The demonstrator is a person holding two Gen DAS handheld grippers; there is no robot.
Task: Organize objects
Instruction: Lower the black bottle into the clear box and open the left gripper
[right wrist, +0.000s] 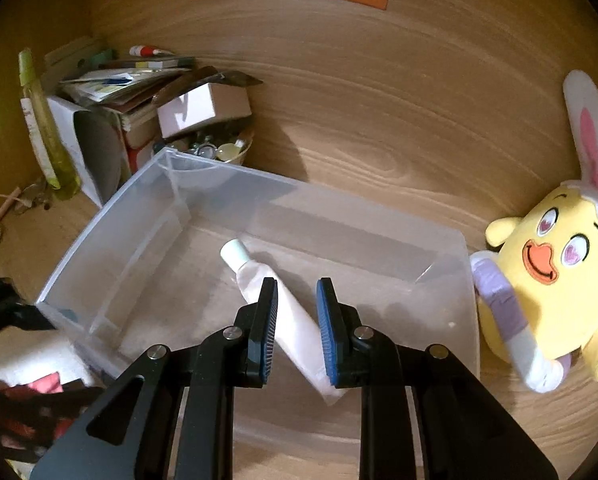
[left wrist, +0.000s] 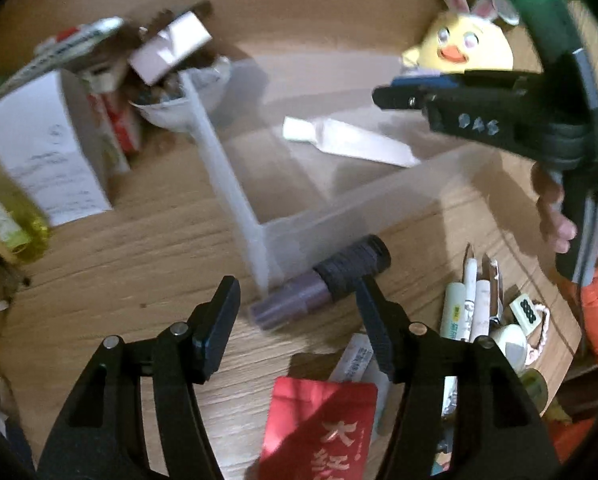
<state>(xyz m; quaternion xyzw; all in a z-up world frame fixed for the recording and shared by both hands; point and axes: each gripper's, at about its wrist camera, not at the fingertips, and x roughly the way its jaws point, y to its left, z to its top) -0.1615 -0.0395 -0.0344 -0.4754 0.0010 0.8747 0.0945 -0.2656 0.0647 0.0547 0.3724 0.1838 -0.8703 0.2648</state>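
Observation:
A clear plastic bin (right wrist: 111, 208) stands on the wooden table, and a white tube (right wrist: 291, 320) lies flat on its floor. My right gripper (right wrist: 297, 308) hangs open above the tube, holding nothing; in the left wrist view it shows over the bin (left wrist: 403, 100). My left gripper (left wrist: 295, 308) is open and empty, low over the table by the bin's near corner (left wrist: 259, 256). A purple cylinder with a black cap (left wrist: 319, 280) lies just beyond its fingertips, touching the right finger.
A yellow plush chick (right wrist: 547, 276) sits right of the bin. A bowl of small items (right wrist: 215, 152), boxes and papers (right wrist: 119, 92) crowd the far left. A red packet (left wrist: 319, 424), pens and tubes (left wrist: 471, 304) and a white tile charm (left wrist: 525, 306) lie near me.

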